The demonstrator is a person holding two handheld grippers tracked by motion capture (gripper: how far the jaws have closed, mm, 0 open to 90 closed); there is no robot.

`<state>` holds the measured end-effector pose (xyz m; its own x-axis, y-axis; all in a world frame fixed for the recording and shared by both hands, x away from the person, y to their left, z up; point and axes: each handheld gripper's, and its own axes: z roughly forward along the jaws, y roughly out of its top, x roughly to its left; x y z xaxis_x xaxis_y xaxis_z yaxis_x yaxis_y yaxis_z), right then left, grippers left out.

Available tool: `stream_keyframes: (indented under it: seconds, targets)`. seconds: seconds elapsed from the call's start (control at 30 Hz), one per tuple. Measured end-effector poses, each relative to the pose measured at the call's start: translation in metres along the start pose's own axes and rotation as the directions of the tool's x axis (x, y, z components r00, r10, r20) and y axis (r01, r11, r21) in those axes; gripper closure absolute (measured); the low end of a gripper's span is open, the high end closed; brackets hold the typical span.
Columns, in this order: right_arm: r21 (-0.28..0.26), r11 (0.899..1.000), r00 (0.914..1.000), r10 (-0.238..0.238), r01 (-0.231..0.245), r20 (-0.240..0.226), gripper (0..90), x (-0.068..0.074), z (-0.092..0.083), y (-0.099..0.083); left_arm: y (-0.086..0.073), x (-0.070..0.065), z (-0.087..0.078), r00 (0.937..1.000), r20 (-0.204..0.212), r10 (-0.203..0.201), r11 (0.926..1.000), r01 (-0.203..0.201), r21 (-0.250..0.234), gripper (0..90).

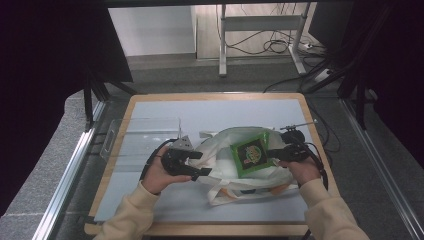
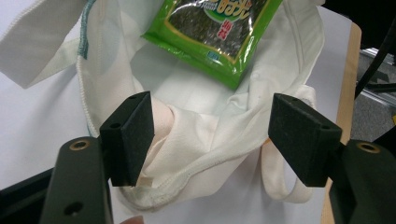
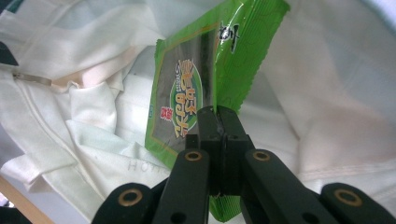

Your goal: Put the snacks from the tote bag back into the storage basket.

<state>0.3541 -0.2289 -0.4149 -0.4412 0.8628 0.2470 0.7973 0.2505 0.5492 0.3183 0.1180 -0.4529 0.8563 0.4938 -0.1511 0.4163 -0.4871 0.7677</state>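
Both grippers are chunky matte black, with brass-ringed screw holes on the jaw arms. The left gripper point(image 1: 200, 163) carries a grey triangular plate; black cables trail off each. Cream sweatshirt sleeves point(image 1: 131, 212), ribbed cuffs.
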Motion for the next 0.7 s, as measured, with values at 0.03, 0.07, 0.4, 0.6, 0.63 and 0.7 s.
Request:
stream_keyframes:
  seconds: [0.03, 0.07, 0.4, 0.6, 0.63, 0.7]
  targets:
    - [-0.005, 1.000, 1.0000, -0.005, 0.005, -0.001, 89.7, 0.001, -0.003, 0.001, 0.000, 0.000, 0.000, 1.0000, 0.000, -0.001, 1.0000, 0.001, -0.001, 31.6]
    - [-0.010, 1.000, 0.9999, -0.012, 0.012, -0.001, 89.7, 0.001, -0.005, 0.001, 0.000, 0.000, 0.000, 1.0000, 0.000, -0.001, 1.0000, 0.001, -0.003, 31.6]
    - [-0.047, 0.995, 0.9961, -0.086, 0.085, -0.020, 89.8, 0.004, -0.027, 0.005, 0.000, 0.001, 0.000, 1.0000, 0.002, -0.007, 0.9999, 0.007, -0.009, 31.5]
    - [-0.088, 0.991, 0.9938, -0.106, 0.103, -0.033, 89.8, 0.000, -0.038, 0.000, 0.000, 0.003, 0.000, 1.0000, 0.001, -0.008, 1.0000, 0.008, -0.002, 31.5]
    - [-0.096, 0.990, 0.9932, -0.110, 0.105, -0.039, 89.8, -0.001, -0.040, 0.000, 0.000, 0.003, -0.001, 1.0000, 0.002, -0.009, 1.0000, 0.009, -0.003, 31.5]
    - [-0.104, 0.988, 0.9919, -0.118, 0.113, -0.046, 89.8, -0.003, -0.042, 0.000, 0.000, 0.002, -0.002, 0.9999, -0.001, -0.011, 0.9999, 0.011, -0.003, 31.5]
